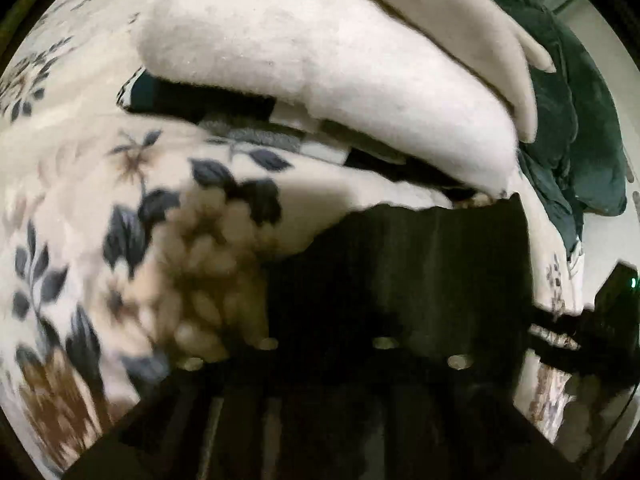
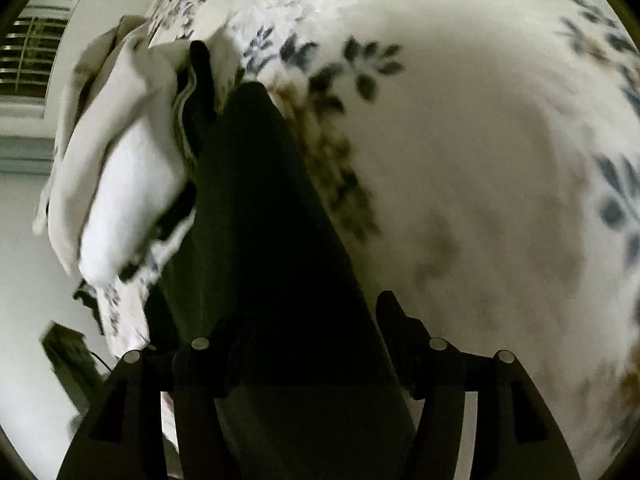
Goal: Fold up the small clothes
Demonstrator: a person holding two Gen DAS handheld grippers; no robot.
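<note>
A black garment [image 1: 420, 272] lies on the floral bedspread [image 1: 80, 184] and covers my left gripper [image 1: 360, 320], whose fingers are hidden under the cloth. In the right wrist view the same black garment [image 2: 260, 220] drapes between and over the fingers of my right gripper [image 2: 304, 332]; only the right fingertip [image 2: 394, 320] shows, close against the cloth. A stack of folded clothes with a white fleece piece [image 1: 320, 60] on top sits just beyond the black garment; it also shows in the right wrist view [image 2: 124, 168].
A dark green garment [image 1: 580, 128] is heaped at the far right behind the folded stack. The bed's edge [image 2: 120, 320] and a pale floor lie to the left in the right wrist view, with a window blind [image 2: 32, 52] beyond.
</note>
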